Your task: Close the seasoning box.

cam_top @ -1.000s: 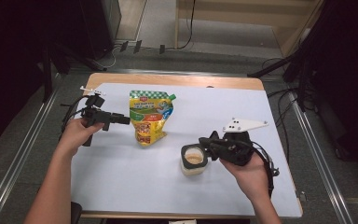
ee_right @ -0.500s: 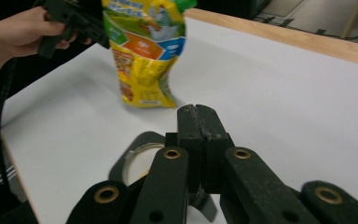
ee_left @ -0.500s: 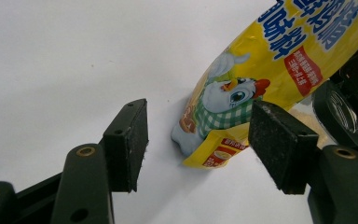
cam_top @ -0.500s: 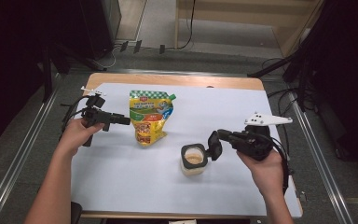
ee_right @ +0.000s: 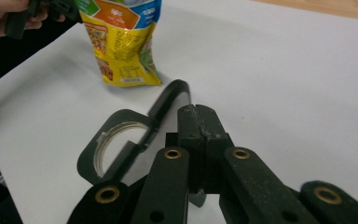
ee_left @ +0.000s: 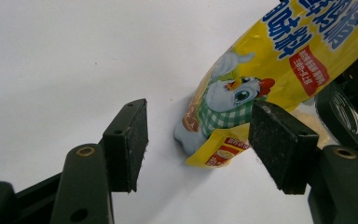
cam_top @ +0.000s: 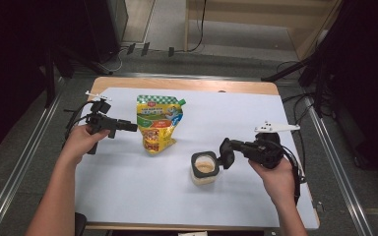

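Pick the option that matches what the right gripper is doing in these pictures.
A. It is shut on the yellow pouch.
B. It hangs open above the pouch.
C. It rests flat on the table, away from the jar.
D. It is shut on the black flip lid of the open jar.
D: the right gripper has its jaws pressed together on the black lid, which is swung open beside the jar, apart from the yellow pouch.

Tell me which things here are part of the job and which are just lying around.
Part of the job:
- jar, open, with its black lid hinged back
- yellow pouch
- right gripper, shut, beside the lid
- left gripper, open toward the pouch

Just lying about:
- cables on the floor beyond the table
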`<state>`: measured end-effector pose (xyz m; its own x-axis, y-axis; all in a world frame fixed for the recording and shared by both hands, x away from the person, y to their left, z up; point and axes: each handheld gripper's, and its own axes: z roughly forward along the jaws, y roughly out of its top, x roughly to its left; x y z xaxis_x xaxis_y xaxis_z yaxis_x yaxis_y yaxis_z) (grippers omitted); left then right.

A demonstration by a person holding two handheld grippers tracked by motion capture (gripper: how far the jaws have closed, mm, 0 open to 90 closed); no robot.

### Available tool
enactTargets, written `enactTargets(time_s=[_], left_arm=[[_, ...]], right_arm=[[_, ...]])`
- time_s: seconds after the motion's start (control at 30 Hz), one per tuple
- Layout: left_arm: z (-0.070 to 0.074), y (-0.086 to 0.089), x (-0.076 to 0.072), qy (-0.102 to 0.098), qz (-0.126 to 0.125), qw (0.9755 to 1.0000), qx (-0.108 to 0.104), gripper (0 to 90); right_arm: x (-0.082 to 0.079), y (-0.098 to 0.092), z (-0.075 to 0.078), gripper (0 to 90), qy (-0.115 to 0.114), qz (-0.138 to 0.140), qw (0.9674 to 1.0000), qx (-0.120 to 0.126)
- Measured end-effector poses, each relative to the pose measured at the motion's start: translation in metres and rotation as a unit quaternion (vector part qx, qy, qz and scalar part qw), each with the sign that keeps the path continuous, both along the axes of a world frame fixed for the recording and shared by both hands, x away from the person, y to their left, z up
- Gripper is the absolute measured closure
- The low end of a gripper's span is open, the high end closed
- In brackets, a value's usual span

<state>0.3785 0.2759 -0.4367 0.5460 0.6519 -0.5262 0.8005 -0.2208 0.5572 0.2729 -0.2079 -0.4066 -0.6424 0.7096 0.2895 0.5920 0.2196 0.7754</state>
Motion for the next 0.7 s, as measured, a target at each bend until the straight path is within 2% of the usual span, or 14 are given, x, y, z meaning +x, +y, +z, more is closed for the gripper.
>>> enactTargets(time_s=[0.1,0.33,0.7], left_arm=[[0.000,0.000,0.000,-0.001,-0.001,1.0000,0.000,38.3],[0.000,0.001,0.000,0.000,0.001,1.0000,-0.002,38.4],[0.000,0.001,0.000,0.002,-0.001,1.0000,-0.001,38.2]], right_arm=[[-0.001,0.004,-0.001,90.0,-0.001,0.005,1.0000,-0.004],[-0.003,0.010,0.000,90.0,0.003,0.013,0.9999,0.006],[-0.004,0.032,-0.009,90.0,0.011,0.046,0.9989,-0.001]])
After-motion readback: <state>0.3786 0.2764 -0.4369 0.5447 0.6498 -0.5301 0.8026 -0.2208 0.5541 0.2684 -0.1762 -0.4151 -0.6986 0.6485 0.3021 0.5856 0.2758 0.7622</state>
